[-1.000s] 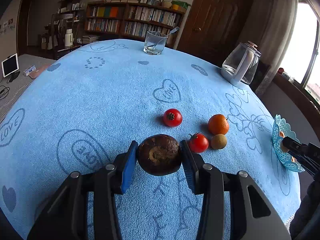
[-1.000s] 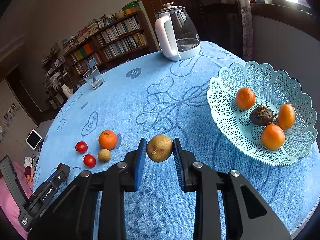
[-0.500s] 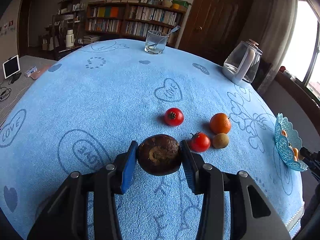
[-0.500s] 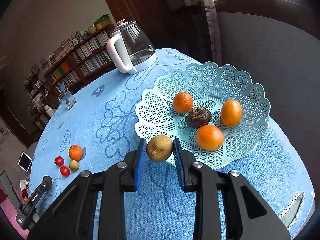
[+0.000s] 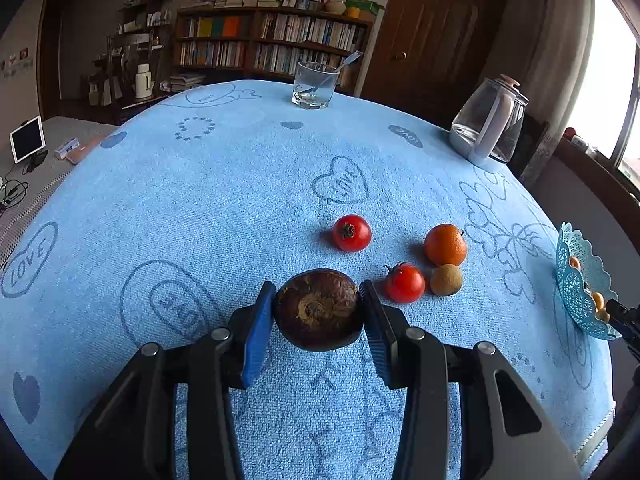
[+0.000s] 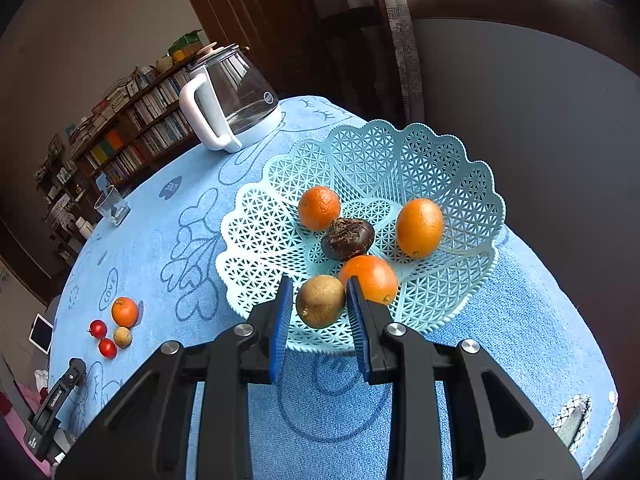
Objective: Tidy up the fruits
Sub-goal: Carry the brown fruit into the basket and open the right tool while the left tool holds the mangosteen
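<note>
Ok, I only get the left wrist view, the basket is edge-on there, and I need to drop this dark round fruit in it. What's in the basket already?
Observer: Three oranges and one dark brown fruit lie in the basket.
Operator: What is the right hand-held gripper doing?
Observer: The right hand-held gripper is above the basket's near side, shut on a tan fruit.
Operator: Any room left?
Observer: Yes, the basket's far half is bare lattice.
</note>
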`<state>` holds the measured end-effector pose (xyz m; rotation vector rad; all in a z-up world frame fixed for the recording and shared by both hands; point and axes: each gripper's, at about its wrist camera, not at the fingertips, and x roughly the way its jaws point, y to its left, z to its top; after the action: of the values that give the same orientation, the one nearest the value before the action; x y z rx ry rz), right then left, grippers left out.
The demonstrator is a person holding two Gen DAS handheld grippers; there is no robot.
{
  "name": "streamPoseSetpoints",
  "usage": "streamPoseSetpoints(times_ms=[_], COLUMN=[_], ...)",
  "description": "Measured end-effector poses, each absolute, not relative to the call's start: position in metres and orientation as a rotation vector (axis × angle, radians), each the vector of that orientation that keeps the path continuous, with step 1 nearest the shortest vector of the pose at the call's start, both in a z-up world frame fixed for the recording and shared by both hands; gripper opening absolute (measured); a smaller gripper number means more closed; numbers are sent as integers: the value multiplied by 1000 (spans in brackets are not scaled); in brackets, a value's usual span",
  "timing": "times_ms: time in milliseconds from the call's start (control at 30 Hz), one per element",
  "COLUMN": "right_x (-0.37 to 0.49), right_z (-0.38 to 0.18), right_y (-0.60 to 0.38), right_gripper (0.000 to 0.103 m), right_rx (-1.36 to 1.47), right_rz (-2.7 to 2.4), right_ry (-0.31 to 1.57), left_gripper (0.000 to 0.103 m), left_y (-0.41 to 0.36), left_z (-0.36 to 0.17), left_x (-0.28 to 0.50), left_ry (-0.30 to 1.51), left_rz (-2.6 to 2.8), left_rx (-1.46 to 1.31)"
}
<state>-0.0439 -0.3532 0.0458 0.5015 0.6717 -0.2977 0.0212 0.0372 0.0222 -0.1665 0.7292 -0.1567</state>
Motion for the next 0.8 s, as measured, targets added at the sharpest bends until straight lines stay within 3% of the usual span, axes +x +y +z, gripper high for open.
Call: streamPoseSetpoints(times_ms=[100,467,700,800], right_x=[-48,-71,-84,-90], right_z=[49,57,58,59], right_y=[-357,-383,-394,-402], right_gripper=[42,42,42,49], right_rx=[509,504,458,454], right_rz=[-303,-401,-508,-540], right_ry=[653,578,519,489], left_gripper=[43,43,43,43], left_y=[36,30,-12,-39], left_z=[23,35,55,64], left_x=[21,18,8,5], left_ry=[729,711,693,690], left_rz=[-151,-183,-292,-352], left_rx=[-158,-160,-135,-108])
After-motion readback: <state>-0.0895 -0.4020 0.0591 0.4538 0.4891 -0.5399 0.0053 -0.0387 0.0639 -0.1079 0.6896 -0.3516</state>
